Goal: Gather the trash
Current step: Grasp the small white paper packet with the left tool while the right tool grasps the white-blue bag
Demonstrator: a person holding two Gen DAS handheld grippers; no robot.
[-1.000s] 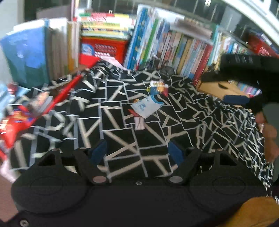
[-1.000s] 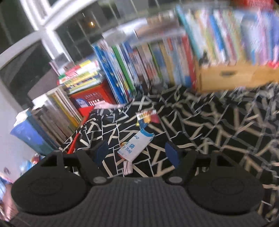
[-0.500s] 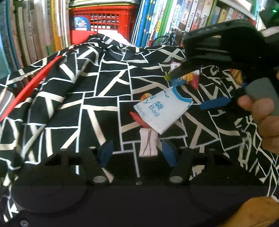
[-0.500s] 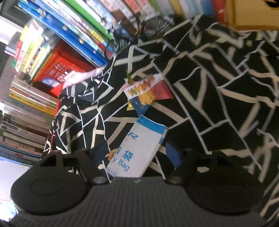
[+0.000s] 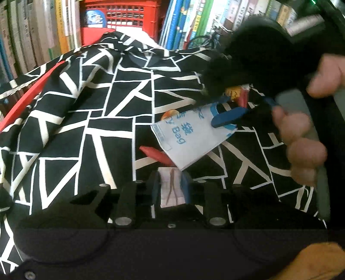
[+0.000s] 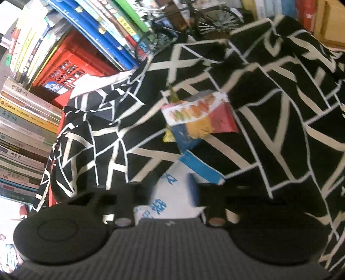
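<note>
A pale pink wrapper [image 5: 171, 189] lies on the black-and-white cloth [image 5: 86, 129], and my left gripper [image 5: 171, 187] is shut on it. Just beyond it lie a small red scrap [image 5: 155, 154] and a white and blue bag [image 5: 189, 137] printed "Bag". One blue finger [image 5: 228, 116] of the right gripper rests across the bag's far end. In the right wrist view my right gripper [image 6: 170, 191] is shut on that bag [image 6: 172, 189]. A colourful snack wrapper [image 6: 200, 116] lies on the cloth just past it.
A red crate [image 5: 120, 19] and rows of books [image 6: 25, 120] wall the far side. A person's hand [image 5: 301, 137] holds the right gripper. A toy bicycle [image 6: 215, 19] and a wooden box [image 6: 332, 21] stand behind the cloth. A red strip [image 5: 28, 101] runs along the left.
Both grippers moved in towards the trash and shut, the left on the pale wrapper, the right on the white and blue bag.
</note>
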